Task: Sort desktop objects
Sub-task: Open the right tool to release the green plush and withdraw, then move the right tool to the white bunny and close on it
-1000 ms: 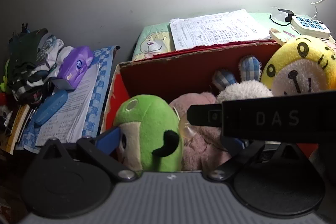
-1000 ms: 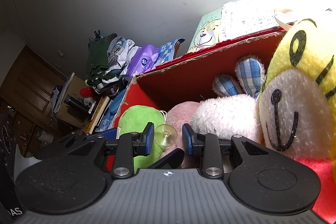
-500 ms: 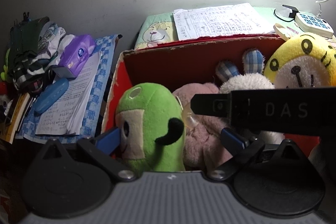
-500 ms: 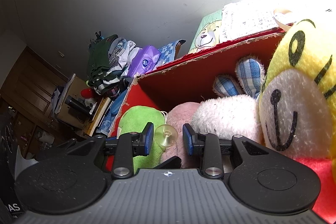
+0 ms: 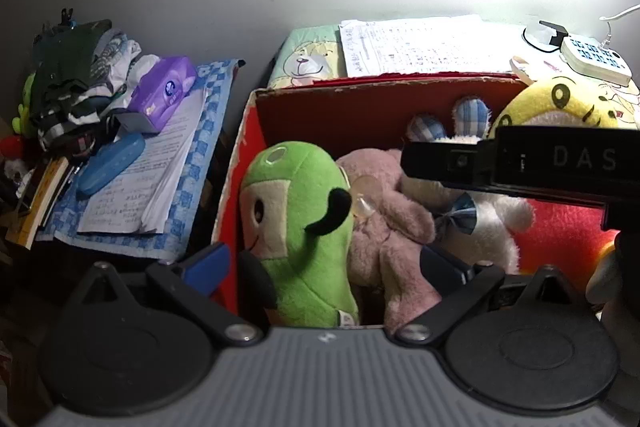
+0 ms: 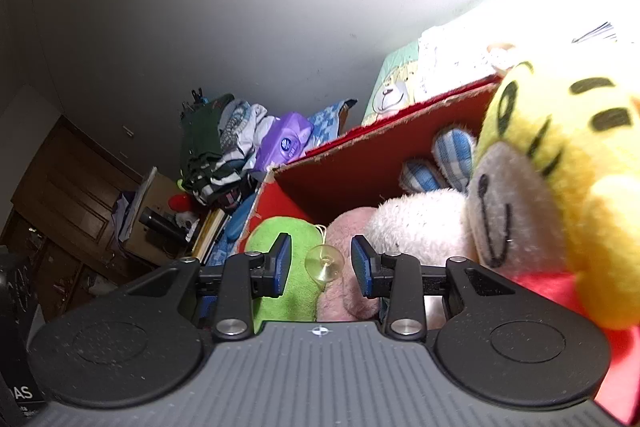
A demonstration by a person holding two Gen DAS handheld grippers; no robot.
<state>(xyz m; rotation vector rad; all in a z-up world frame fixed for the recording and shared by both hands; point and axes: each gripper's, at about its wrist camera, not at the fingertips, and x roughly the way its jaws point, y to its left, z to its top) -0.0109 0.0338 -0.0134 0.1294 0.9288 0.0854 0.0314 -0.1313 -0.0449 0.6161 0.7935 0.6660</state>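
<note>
While the red cardboard box (image 5: 256,131) stood packed with soft toys, the clutter to its left lay on a blue checked cloth (image 5: 208,131): a heap of dark and striped clothes (image 5: 68,87), a purple tissue pack (image 5: 162,93) just beside it, a blue case (image 5: 110,165) resting on handwritten papers (image 5: 160,171), and books (image 5: 44,195) stacked at the cloth's edge.

Inside the box, a green plush (image 5: 298,219) stood upright at the left end, touching a pink plush (image 5: 384,211) to its right. A clear suction cup (image 6: 324,267) hung between those two. Further right lay a white plush (image 5: 496,215) with blue checked ears, then a yellow tiger plush (image 6: 560,187) in red, looming close in the right wrist view.

Seen from its own camera, the left tool (image 5: 324,267) was spread wide, its blue-padded fingers (image 5: 208,261) on either side of the green and pink toys and gripping nothing. The right tool (image 6: 322,265) was partly open, the suction cup sitting in the gap between its pads (image 6: 282,265) without touching either. Its dark body crossed the right side of the left wrist view.

Behind the box, a bear-print cushion (image 5: 308,61) and more written sheets (image 5: 424,45) lay on the worktop, with a white power strip (image 5: 596,61) at the far right.
</note>
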